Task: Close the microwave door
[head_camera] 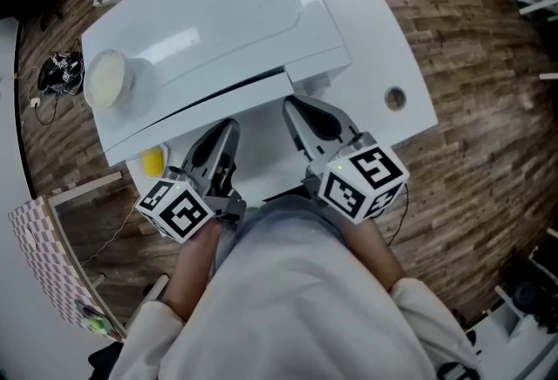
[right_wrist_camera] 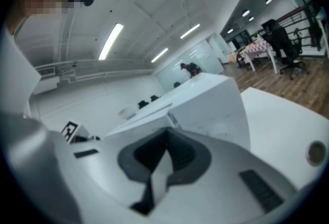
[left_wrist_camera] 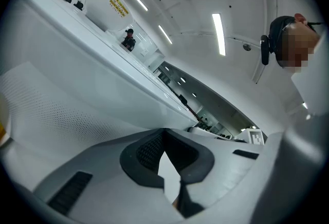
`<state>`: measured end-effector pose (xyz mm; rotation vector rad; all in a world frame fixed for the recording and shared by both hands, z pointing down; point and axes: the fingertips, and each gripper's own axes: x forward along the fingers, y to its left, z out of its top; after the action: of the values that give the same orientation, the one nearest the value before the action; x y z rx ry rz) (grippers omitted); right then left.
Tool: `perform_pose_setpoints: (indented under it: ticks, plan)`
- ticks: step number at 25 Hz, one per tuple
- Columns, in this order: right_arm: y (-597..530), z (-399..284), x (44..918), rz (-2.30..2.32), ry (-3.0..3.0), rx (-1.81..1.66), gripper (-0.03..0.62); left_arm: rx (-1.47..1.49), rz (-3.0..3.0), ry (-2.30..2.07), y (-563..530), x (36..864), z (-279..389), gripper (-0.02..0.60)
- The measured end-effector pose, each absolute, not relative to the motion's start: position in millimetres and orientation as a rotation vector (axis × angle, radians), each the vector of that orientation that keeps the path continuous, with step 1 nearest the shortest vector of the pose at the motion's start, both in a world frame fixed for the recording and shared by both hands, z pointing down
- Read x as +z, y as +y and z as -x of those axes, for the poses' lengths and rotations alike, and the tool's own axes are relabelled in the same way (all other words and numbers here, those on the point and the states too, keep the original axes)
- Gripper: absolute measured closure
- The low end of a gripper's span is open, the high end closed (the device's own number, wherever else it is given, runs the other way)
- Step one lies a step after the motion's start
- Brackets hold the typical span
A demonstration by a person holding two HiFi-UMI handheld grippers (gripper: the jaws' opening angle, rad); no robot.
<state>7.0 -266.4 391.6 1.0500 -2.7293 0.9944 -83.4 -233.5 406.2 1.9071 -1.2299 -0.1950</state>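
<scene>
A white microwave (head_camera: 209, 21) stands on a white table (head_camera: 384, 47), seen from above. Its door (head_camera: 196, 112) runs along the near front, and I cannot tell whether it sits fully flush with the body. Both grippers are held just in front of the door, pointing at it. My left gripper (head_camera: 228, 129) is shut and holds nothing. My right gripper (head_camera: 295, 106) is also shut and holds nothing. In the left gripper view the shut left gripper (left_wrist_camera: 164, 133) points up along the door's dotted window mesh (left_wrist_camera: 46, 110). In the right gripper view the shut right gripper (right_wrist_camera: 167, 133) faces the microwave's corner (right_wrist_camera: 216, 110).
A round white lid-like object (head_camera: 109, 78) lies on the microwave's top left. A yellow item (head_camera: 153, 162) sits on the table below the door's left end. The table has a cable hole (head_camera: 395, 97). A checkered board (head_camera: 39, 243) stands on the wooden floor (head_camera: 488, 108) at left.
</scene>
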Motion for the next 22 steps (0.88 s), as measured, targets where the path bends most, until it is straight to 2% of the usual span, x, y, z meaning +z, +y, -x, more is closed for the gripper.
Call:
perform_pose_setpoints:
  ticks: [22]
  plan:
    - [-266, -23, 369, -0.945, -2.795, 0.791, 0.572, -0.238, -1.934, -1.212, -233, 396, 72, 0.566]
